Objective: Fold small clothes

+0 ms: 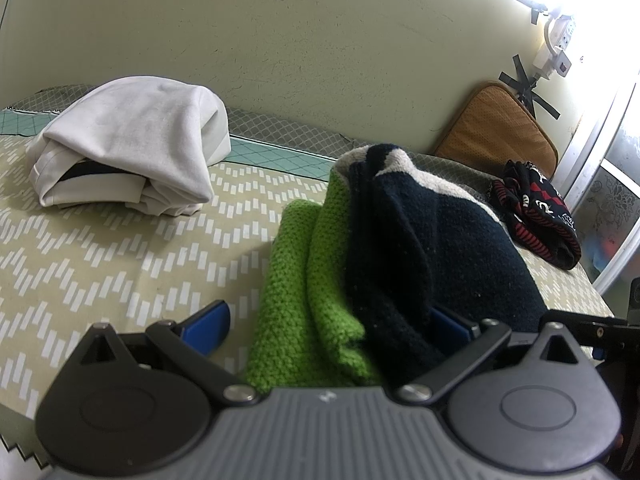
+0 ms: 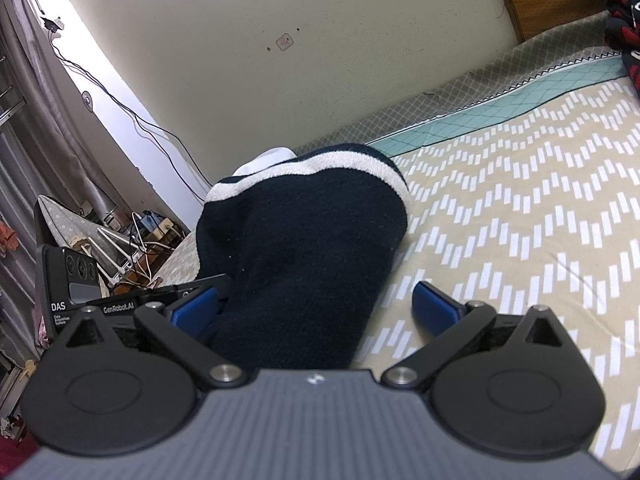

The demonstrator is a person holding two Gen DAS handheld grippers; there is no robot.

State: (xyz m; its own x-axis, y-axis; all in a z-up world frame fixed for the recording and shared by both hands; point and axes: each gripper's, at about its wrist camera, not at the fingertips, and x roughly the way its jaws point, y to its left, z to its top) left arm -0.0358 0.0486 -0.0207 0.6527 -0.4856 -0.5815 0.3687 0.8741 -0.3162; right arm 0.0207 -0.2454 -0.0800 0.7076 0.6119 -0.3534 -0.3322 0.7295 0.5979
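Nearest in the left wrist view, the left hand-held gripper [image 1: 328,326] is seen with its jaws spread wide; the left blue pad [image 1: 210,320] lies bare on the bedsheet [image 1: 100,264], while the right pad is mostly hidden under the knit [image 1: 432,248], so it cannot be told whether that pad presses on the cloth. Between the jaws a folded bundle is found: a green knit [image 1: 296,288] on the left, touching a dark navy knit with a cream band on the right, the navy part draped over the green one's right edge. In the right wrist view, the right hand-held gripper [image 2: 316,306] is released, its jaws set fully apart; the navy knit [image 2: 304,248] lies between them, against the left pad [image 2: 196,308] and clear of the right pad [image 2: 434,306], which rests over the sheet. The other gripper's black body, lettered "DAS", is seen just left of it. Farther off on the bed, a folded white garment [image 1: 128,144] with a dark stripe is laid at the left, well apart from the knits. At the right, a black and red patterned garment [image 1: 536,212] is bunched near the bed's edge. Behind it, a brown cushion [image 1: 496,124] is leaned against the pale wall [image 1: 320,60]. Cables and clutter are visible beyond the bed at the right view's left.
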